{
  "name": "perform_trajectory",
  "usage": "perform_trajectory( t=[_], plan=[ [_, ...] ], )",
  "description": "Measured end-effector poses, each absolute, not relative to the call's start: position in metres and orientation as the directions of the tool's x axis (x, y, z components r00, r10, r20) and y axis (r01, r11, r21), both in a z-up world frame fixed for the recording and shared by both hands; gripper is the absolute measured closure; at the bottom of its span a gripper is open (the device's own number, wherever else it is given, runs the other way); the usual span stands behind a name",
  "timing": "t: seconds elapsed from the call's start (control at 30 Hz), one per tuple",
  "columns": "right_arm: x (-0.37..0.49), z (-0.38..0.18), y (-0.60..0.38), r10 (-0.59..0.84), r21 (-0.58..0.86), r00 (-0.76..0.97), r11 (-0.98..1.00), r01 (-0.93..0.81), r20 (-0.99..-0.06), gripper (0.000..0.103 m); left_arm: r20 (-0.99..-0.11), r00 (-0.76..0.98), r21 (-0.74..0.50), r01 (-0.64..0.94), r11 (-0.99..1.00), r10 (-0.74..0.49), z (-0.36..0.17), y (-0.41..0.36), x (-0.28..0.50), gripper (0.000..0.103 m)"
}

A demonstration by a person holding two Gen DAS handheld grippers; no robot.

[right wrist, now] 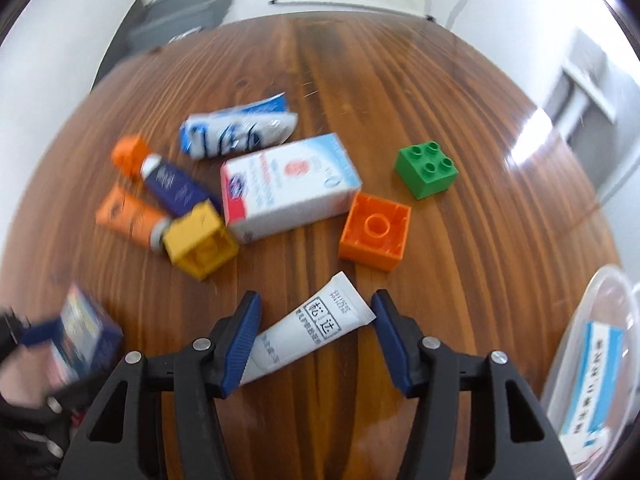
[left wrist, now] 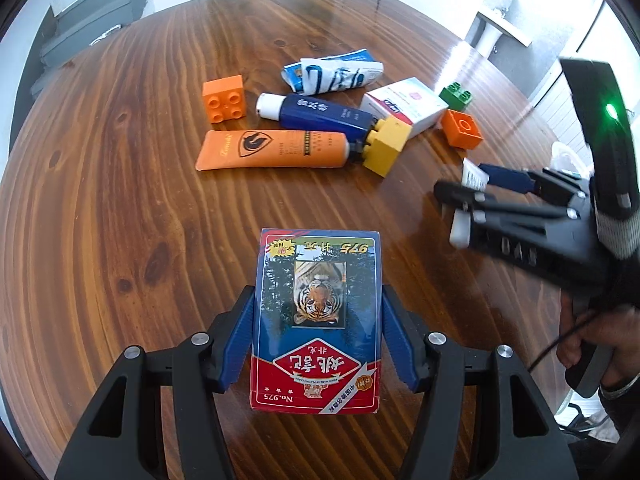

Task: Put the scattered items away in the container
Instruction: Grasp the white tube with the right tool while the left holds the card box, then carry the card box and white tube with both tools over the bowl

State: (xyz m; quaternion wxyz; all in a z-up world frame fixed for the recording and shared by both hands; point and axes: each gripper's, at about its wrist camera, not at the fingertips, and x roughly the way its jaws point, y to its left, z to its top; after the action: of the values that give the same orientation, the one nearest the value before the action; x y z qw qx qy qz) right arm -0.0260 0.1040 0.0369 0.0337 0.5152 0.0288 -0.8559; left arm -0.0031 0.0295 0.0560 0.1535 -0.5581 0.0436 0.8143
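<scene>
Left tool (left wrist: 318,332) clamped on playing-card box (left wrist: 316,320), held above tabletop (left wrist: 120,208). Right tool (right wrist: 316,336) spread wide around white tube (right wrist: 308,330) lying on tabletop; contact with pads unclear. Just beyond white tube: upturned orange brick (right wrist: 375,231). Left of that brick: white carton (right wrist: 288,188), yellow brick (right wrist: 199,240). Beyond it: green brick (right wrist: 426,168). Clear container (right wrist: 600,360) well right of white tube, blue-and-white box inside.
</scene>
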Motion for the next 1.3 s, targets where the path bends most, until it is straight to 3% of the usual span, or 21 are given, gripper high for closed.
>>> perform_trajectory(
  t=[0.17,0.3,0.43,0.6,0.77,0.9,0.93,1.1,1.3],
  plan=[
    [0.007,0.038,0.115,-0.069,-0.002,-0.463,-0.989,0.15,-0.884,0.043,-0.923,-0.325,-0.102,-0.31,-0.945,0.206,0.06,0.028,0.003,0.04],
    [0.029,0.038,0.132,-0.113,0.056,-0.448,-0.989,0.139,-0.887,0.027,-0.922,-0.322,-0.102,-0.329,-0.939,0.213,0.057,0.046,0.013,0.04],
    [0.042,0.04,0.145,-0.146,0.142,-0.458,-0.989,0.044,-0.877,0.027,-0.922,-0.324,-0.094,-0.346,-0.934,0.213,0.059,0.054,0.016,0.04],
    [0.038,0.038,0.134,-0.108,0.1,-0.458,-0.994,0.043,-0.882,0.028,-0.926,-0.315,-0.091,-0.347,-0.933,0.208,0.055,0.064,0.013,0.04],
    [0.029,0.035,0.112,-0.036,-0.017,-0.488,-0.994,0.104,-0.872,0.043,-0.929,-0.308,-0.092,-0.34,-0.936,0.203,0.055,0.065,0.014,0.04],
    [0.03,0.036,0.118,-0.049,0.006,-0.493,-0.996,0.088,-0.869,0.078,-0.929,-0.31,-0.095,-0.326,-0.94,0.202,0.056,0.064,0.016,0.04],
    [0.031,0.037,0.123,-0.06,0.024,-0.49,-0.997,0.078,-0.87,0.081,-0.929,-0.311,-0.097,-0.322,-0.942,0.203,0.057,0.064,0.016,0.04],
    [0.04,0.041,0.152,-0.182,0.2,-0.483,-0.98,0.014,-0.857,0.081,-0.924,-0.318,-0.116,-0.301,-0.946,0.215,0.061,0.067,0.016,0.04],
    [0.051,0.065,0.17,-0.206,0.245,-0.538,-0.969,-0.002,-0.818,0.081,-0.913,-0.324,-0.137,-0.33,-0.934,0.248,0.072,0.091,0.013,0.04]
  ],
)
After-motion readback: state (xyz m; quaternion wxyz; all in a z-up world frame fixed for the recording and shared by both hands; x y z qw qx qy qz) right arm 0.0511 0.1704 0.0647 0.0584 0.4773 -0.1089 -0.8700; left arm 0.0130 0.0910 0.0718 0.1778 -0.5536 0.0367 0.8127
